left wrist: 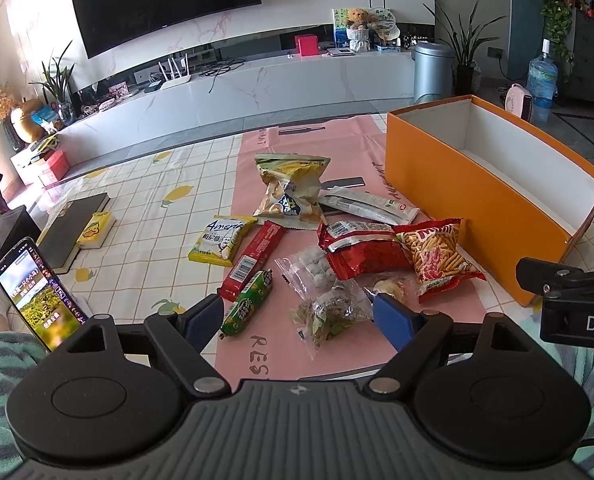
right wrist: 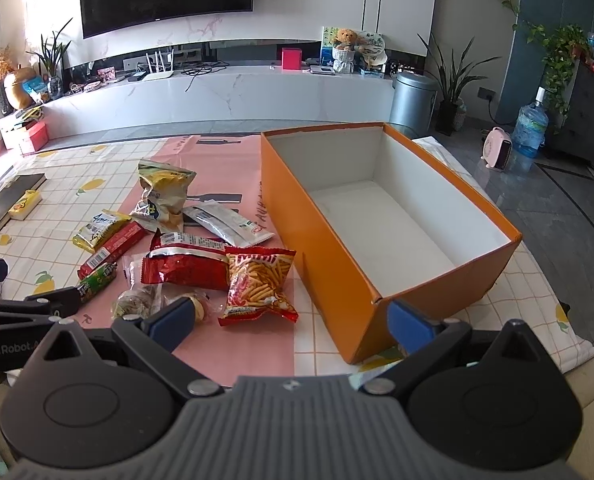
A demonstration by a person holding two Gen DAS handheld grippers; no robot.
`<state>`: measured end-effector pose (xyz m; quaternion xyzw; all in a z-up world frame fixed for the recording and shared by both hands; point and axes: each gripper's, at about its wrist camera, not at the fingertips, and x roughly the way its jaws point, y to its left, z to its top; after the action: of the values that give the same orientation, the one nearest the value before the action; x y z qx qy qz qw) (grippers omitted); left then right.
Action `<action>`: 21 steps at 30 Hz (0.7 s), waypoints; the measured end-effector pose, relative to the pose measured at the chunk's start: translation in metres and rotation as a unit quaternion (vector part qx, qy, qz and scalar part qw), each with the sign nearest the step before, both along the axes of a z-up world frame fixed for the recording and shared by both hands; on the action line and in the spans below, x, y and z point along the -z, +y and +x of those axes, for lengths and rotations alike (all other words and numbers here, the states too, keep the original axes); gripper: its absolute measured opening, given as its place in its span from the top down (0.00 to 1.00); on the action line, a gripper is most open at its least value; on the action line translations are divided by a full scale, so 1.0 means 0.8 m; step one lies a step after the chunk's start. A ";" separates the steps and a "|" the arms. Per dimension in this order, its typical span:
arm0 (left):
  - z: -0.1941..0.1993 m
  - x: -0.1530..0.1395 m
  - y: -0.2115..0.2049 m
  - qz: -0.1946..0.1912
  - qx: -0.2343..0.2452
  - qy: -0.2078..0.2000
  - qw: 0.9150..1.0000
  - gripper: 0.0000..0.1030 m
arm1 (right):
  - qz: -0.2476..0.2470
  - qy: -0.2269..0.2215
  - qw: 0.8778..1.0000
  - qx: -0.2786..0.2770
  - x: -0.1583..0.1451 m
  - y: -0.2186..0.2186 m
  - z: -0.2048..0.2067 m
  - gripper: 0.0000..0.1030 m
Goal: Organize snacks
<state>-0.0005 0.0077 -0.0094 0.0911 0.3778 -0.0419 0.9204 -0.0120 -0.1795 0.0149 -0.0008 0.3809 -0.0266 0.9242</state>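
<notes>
Several snack packs lie on a pink mat (left wrist: 257, 344): a green sausage stick (left wrist: 248, 304), a red bar (left wrist: 253, 258), a yellow packet (left wrist: 221, 240), a crumpled yellow chip bag (left wrist: 291, 192), a red bag (left wrist: 361, 252), a corn-stick bag (left wrist: 437, 256) and clear packets (left wrist: 329, 308). An empty orange box (right wrist: 337, 248) stands to their right. My left gripper (left wrist: 299, 318) is open, low over the clear packets. My right gripper (right wrist: 291, 322) is open and empty, near the box's front corner, beside the corn-stick bag (right wrist: 257, 280).
A dark book (left wrist: 73, 228) with a yellow pad on it lies at the table's left. A phone (left wrist: 37, 292) stands at the near left. The table's right edge (right wrist: 557, 320) drops to the floor. A TV cabinet stands beyond the table.
</notes>
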 end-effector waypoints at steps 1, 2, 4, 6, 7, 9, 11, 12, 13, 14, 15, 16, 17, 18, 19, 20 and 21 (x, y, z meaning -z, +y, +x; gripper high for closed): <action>0.000 0.000 0.000 0.000 0.000 0.000 1.000 0.04 | 0.001 0.000 1.000 0.001 0.000 -0.001 0.000 0.04; 0.000 0.000 0.000 0.000 0.000 0.000 1.000 0.04 | 0.002 0.001 1.000 0.002 0.000 -0.001 0.000 0.04; 0.000 0.000 0.000 0.000 0.000 0.001 1.000 0.04 | 0.003 0.002 1.000 0.003 0.000 -0.002 0.000 0.04; 0.000 0.000 0.000 0.000 -0.001 0.001 1.000 0.04 | 0.004 0.002 1.000 0.003 0.001 -0.002 0.001 0.04; 0.000 0.000 0.000 0.000 -0.001 0.001 1.000 0.04 | 0.004 0.003 1.000 0.004 0.001 -0.003 0.001 0.04; 0.000 0.000 0.000 0.000 0.000 0.001 1.000 0.04 | 0.004 0.003 1.000 0.004 0.001 -0.002 0.001 0.04; 0.000 0.000 0.000 0.000 0.000 0.001 1.000 0.04 | 0.005 0.005 1.000 0.004 0.002 -0.002 0.002 0.04; 0.000 0.000 0.000 0.000 0.000 0.001 1.000 0.04 | 0.006 0.005 1.000 0.004 0.002 -0.002 0.002 0.04; 0.000 0.000 0.000 0.000 -0.001 0.001 1.000 0.04 | 0.006 0.006 1.000 0.004 0.002 -0.002 0.002 0.04; 0.000 0.000 0.000 -0.001 -0.001 0.001 1.000 0.04 | 0.006 0.006 1.000 0.003 0.003 -0.002 0.002 0.04; 0.000 0.000 0.000 -0.001 -0.001 0.001 1.000 0.04 | 0.006 0.006 1.000 0.002 0.003 -0.002 0.002 0.04; 0.000 0.000 0.000 -0.001 -0.001 0.001 1.000 0.04 | 0.006 0.006 1.000 0.002 0.003 -0.002 0.002 0.04; 0.000 0.000 0.000 -0.001 -0.001 0.001 1.000 0.04 | 0.007 0.005 1.000 0.002 0.004 -0.002 0.002 0.04; 0.000 0.001 0.000 -0.001 -0.001 0.002 1.000 0.04 | 0.008 0.005 1.000 0.001 0.004 -0.002 0.002 0.04; 0.000 0.002 0.000 -0.001 -0.001 0.002 1.000 0.04 | 0.009 0.005 1.000 0.001 0.004 -0.002 0.002 0.04; 0.000 0.002 0.000 -0.001 0.000 0.002 1.000 0.04 | 0.009 0.005 1.000 0.001 0.004 -0.002 0.003 0.04; 0.001 0.003 0.000 -0.001 0.000 0.003 1.000 0.04 | 0.008 0.004 1.000 0.001 0.005 -0.002 0.003 0.04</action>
<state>0.0002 0.0075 -0.0115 0.0895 0.3802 -0.0425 0.9196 -0.0099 -0.1809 0.0109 0.0070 0.3847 -0.0245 0.9227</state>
